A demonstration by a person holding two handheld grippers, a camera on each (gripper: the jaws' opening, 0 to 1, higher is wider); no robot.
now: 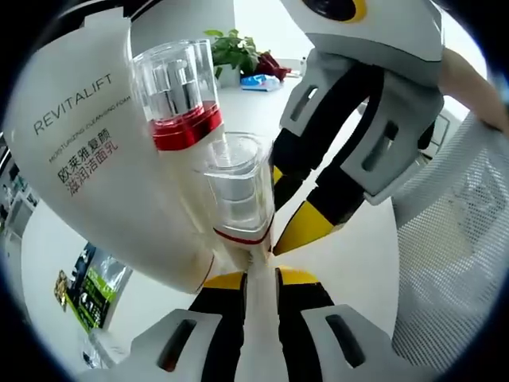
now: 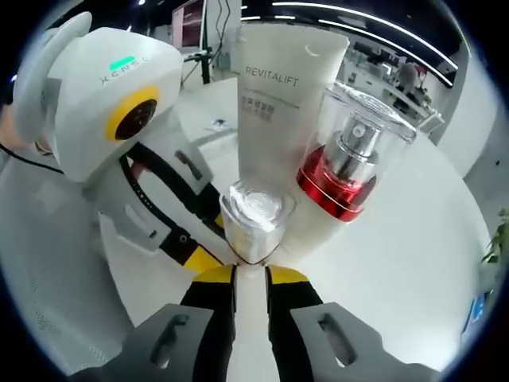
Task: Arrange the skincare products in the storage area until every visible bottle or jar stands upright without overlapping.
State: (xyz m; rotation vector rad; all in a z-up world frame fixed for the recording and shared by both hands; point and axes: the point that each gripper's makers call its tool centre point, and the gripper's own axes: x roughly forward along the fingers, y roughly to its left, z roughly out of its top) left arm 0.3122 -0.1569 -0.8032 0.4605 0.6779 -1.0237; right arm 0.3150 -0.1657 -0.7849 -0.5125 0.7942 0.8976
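- Left gripper (image 1: pixel 260 263): jaws nearly closed on the base of a small clear-capped bottle (image 1: pixel 236 187), seen in the left gripper view.
- Right gripper (image 2: pixel 250 267): jaws closed to a narrow gap on the same small bottle (image 2: pixel 254 215); its yellow tips also meet that bottle in the left gripper view (image 1: pixel 306 227).
- A red-collared pump bottle (image 1: pixel 176 95) sits just beside the gripped bottle.
- A white REVITALIFT tube (image 1: pixel 79 151) stands directly behind both.
- All products are over a white table (image 2: pixel 398 263); contact with it cannot be determined.
- A potted plant (image 1: pixel 235 52) stands well behind.
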